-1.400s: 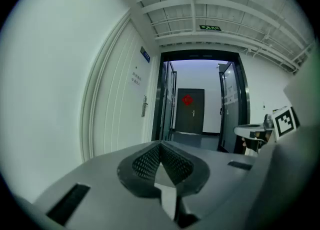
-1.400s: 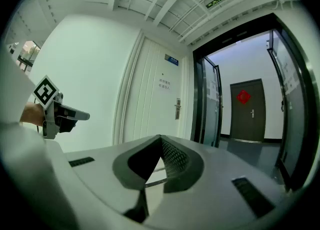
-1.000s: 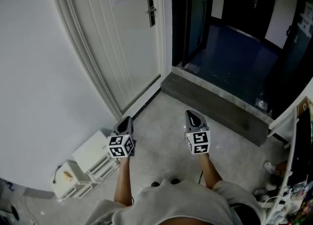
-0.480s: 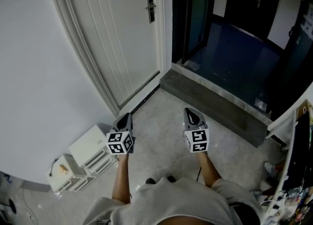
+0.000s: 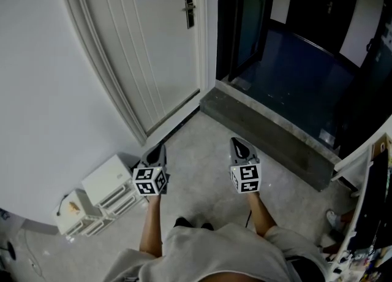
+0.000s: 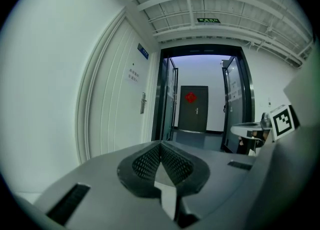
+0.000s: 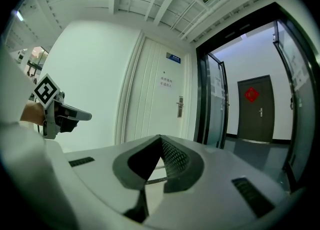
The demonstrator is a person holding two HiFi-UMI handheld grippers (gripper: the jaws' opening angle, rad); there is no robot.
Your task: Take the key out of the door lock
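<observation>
Head view: left claw [image 5: 157, 151] and right claw [image 5: 240, 146] over the floor [image 5: 199, 130], well apart from the white door [image 5: 153, 48]; door lock [image 5: 189, 10] far ahead, key too small to tell | Left gripper view: jaws together, empty; lock [image 6: 143, 103] beyond | Right gripper view: jaws together, empty.

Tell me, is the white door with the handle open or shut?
Shut: the white door sits flush in its frame, with its handle beside the jamb and no gap showing.
</observation>
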